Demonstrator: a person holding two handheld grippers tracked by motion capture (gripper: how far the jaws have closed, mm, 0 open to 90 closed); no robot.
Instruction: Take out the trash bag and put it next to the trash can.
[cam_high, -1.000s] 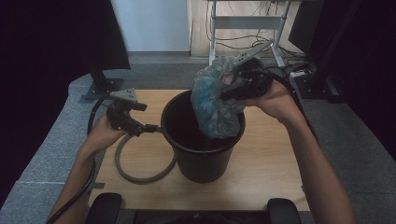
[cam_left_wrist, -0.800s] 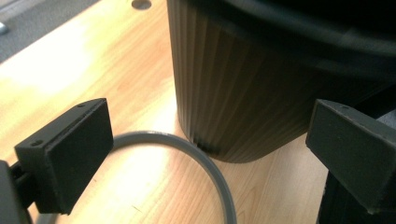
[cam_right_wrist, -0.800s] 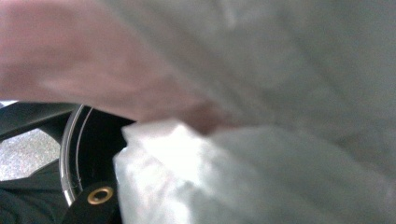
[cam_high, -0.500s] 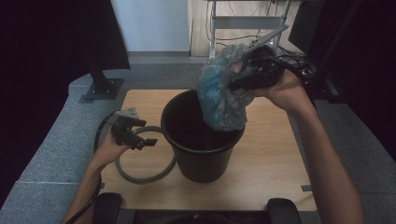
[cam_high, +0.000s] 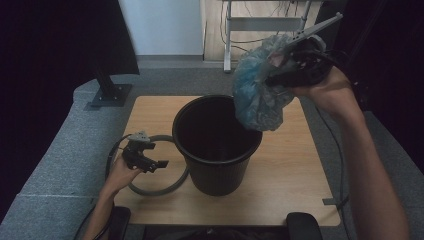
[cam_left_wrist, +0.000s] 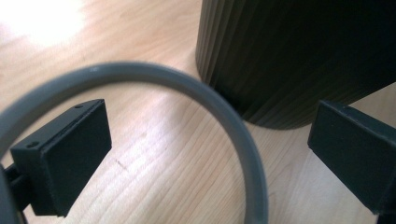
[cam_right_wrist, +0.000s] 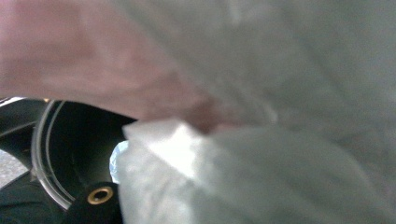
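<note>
A black ribbed bin (cam_high: 220, 170) stands in the middle of the wooden table (cam_high: 295, 160). Above its far right rim hangs a crumpled blue-grey plastic bag (cam_high: 257, 95), with my right gripper (cam_high: 276, 80) shut on its top. In the right gripper view the bag (cam_right_wrist: 280, 177) is pressed close to the lens. A grey ring (cam_high: 165, 189) lies on the table at the bin's left. My left gripper (cam_high: 157, 162) is low over it, open. Its jaws straddle the ring (cam_left_wrist: 233, 126) without touching it, and the bin wall (cam_left_wrist: 299, 56) is just ahead.
A black stand base (cam_high: 107, 95) sits on the grey floor beyond the table's far left corner. A metal desk frame (cam_high: 260, 22) with cables stands at the back. Two dark pads (cam_high: 300, 222) mark the table's near edge.
My left gripper has sunk from beside the bin's rim down to the table, over the ring. My right gripper has lifted the bag up and to the right, out of the bin's mouth.
</note>
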